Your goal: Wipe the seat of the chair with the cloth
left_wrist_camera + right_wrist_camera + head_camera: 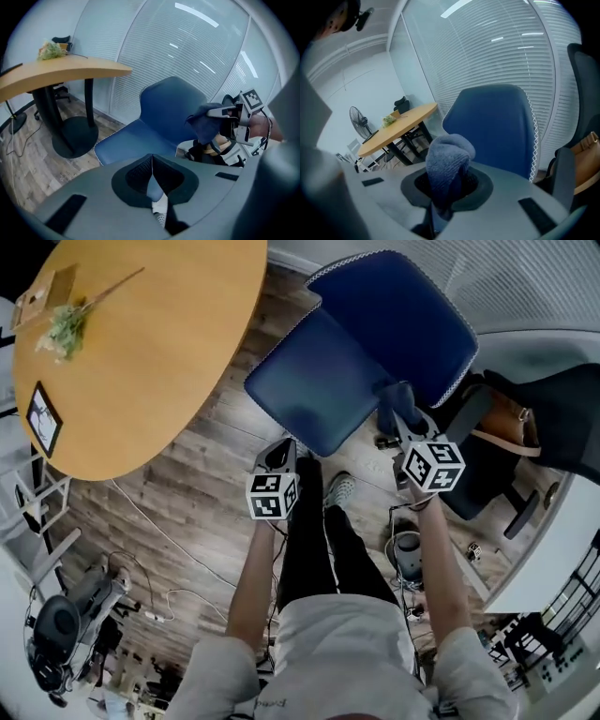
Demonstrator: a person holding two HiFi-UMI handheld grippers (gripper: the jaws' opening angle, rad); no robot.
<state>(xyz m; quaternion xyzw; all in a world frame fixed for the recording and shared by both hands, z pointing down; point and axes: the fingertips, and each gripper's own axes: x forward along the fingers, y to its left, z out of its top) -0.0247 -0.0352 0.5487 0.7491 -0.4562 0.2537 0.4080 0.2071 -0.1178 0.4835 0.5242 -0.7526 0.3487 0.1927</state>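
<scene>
Where one chair stands, one cloth (clamped)

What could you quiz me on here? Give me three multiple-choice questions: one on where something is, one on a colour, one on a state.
1. Where is the cloth?
A) on the table
B) in the right tongs
C) on the floor

2. What colour is the chair seat?
A) red
B) blue
C) green

3. How are the left tongs?
A) wide apart
B) clamped on the cloth
C) shut, nothing between them

Answers:
1 B, the cloth bulges out from between those tongs.
2 B, the seat is plainly blue.
3 C, the left gripper view shows the pads meeting, empty.
</scene>
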